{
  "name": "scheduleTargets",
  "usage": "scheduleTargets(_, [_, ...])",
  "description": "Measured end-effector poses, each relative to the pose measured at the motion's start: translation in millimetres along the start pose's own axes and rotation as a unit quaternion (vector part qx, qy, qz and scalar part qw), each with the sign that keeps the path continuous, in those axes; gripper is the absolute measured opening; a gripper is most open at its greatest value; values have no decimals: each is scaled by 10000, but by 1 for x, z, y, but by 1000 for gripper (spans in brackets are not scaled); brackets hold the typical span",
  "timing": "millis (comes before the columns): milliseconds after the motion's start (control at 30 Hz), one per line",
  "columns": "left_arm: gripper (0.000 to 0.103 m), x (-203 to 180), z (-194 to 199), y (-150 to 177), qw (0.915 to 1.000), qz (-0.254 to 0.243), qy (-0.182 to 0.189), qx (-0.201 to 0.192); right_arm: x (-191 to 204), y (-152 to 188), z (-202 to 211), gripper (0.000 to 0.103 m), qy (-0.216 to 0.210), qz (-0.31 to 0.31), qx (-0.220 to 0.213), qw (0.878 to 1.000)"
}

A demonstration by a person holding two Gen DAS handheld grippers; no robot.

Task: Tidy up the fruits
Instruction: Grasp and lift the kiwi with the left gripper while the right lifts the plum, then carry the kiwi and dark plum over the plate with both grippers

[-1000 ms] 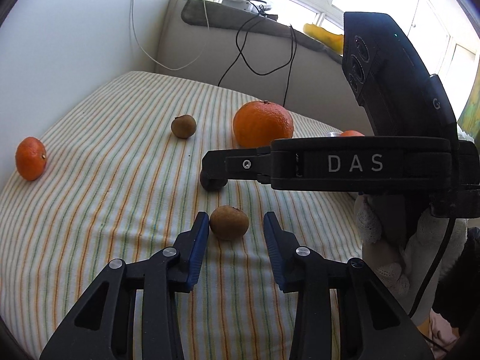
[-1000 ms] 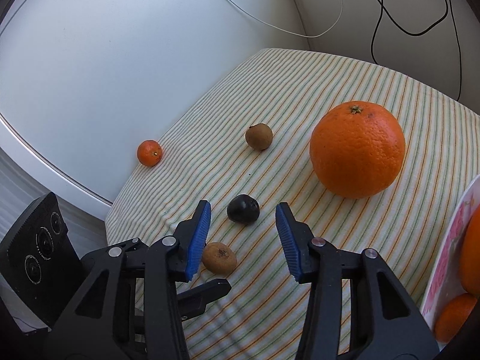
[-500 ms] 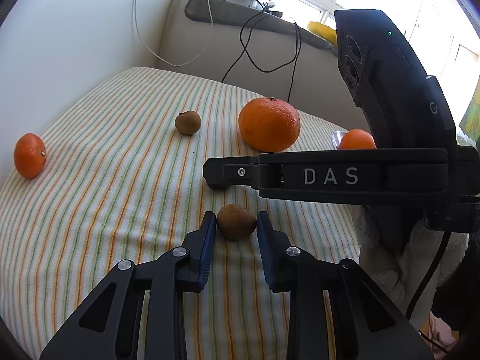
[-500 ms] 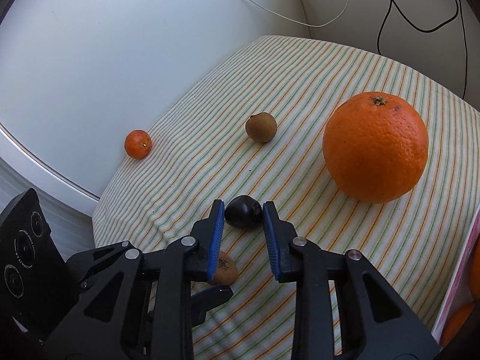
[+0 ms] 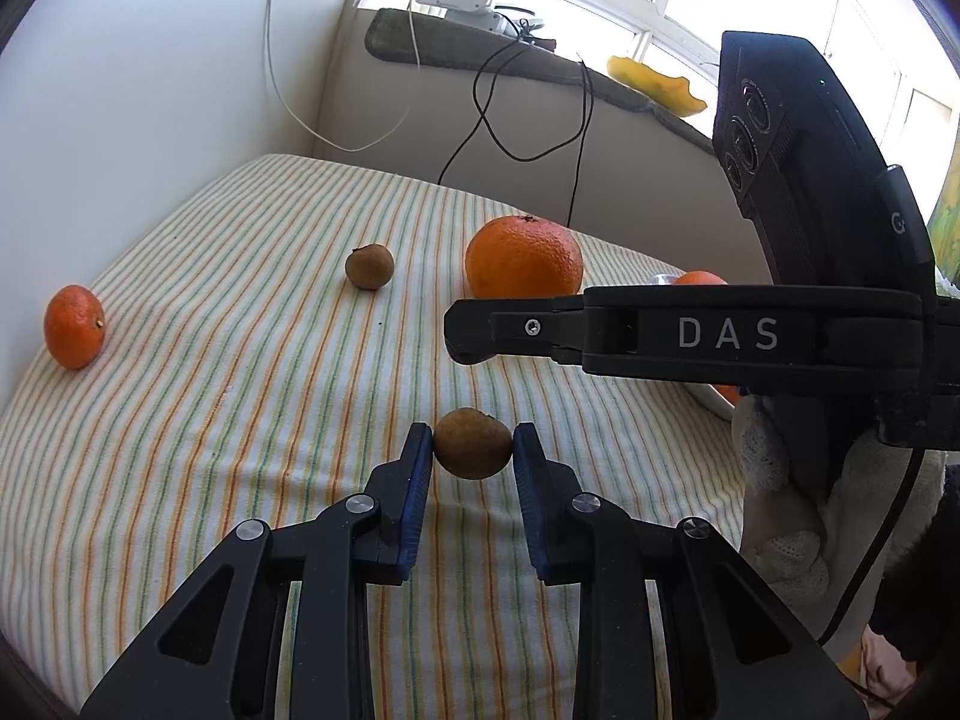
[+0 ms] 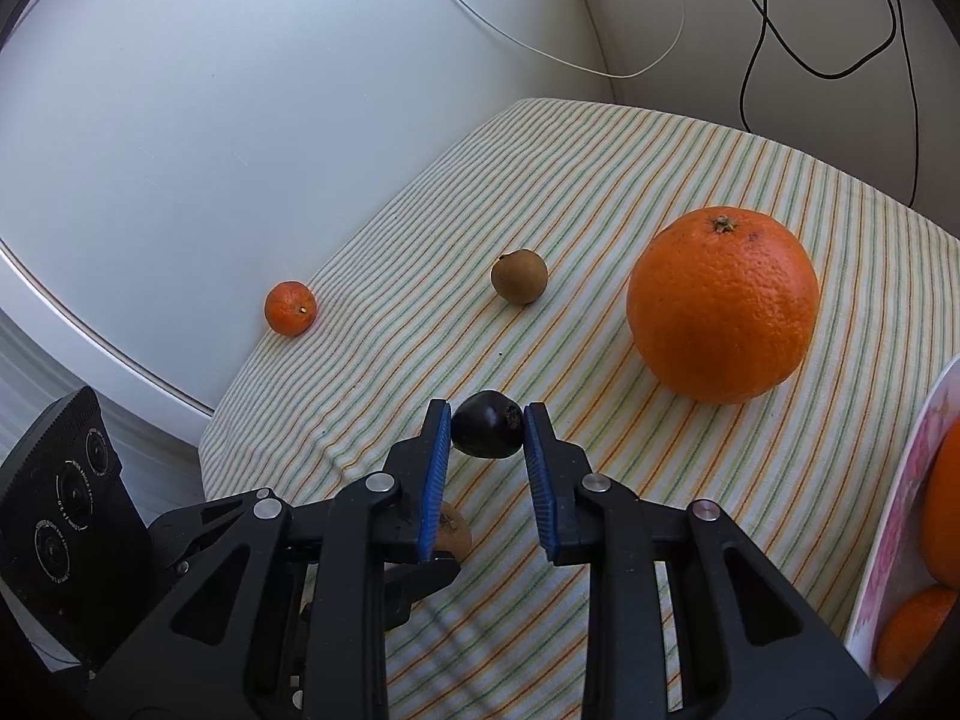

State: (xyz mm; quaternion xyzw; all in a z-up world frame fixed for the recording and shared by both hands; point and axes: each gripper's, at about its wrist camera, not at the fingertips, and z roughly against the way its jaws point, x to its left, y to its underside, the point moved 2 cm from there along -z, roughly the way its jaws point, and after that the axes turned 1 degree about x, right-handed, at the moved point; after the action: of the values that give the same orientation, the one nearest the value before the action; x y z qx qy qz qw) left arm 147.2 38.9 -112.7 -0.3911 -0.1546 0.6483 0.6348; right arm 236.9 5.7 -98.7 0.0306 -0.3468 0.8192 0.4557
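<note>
My left gripper (image 5: 472, 444) is shut on a small brown fruit (image 5: 472, 443), held just above the striped cloth (image 5: 240, 420). My right gripper (image 6: 487, 427) is shut on a small dark purple fruit (image 6: 486, 433); its body crosses the left wrist view (image 5: 690, 336). A big orange (image 6: 723, 312) lies to the right, also in the left wrist view (image 5: 524, 257). A second brown fruit (image 6: 519, 276) and a small mandarin (image 6: 290, 308) lie farther off on the cloth. The left gripper's brown fruit shows below my right fingers (image 6: 453, 534).
A white and pink tray (image 6: 900, 516) holding oranges sits at the right edge. White wall (image 6: 240, 120) borders the cloth on the left. Cables (image 5: 510, 120) hang down the back wall below a windowsill. The cloth's edge drops off at the lower left (image 6: 216, 450).
Both grippers moved forward and closed on their fruits: the left on the brown fruit, the right on the dark purple one. Both fruits now sit pinched between the blue pads.
</note>
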Motion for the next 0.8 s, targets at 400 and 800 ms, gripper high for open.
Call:
scheduleTargets(400, [26, -33, 17, -4, 9994, -267, 161, -142, -2, 7, 49, 26, 12, 18, -382, 9993])
scheduleTargets(800, [26, -75, 18, -9, 9977, -524, 395, -169, -27, 21, 107, 26, 197, -117, -791, 9966])
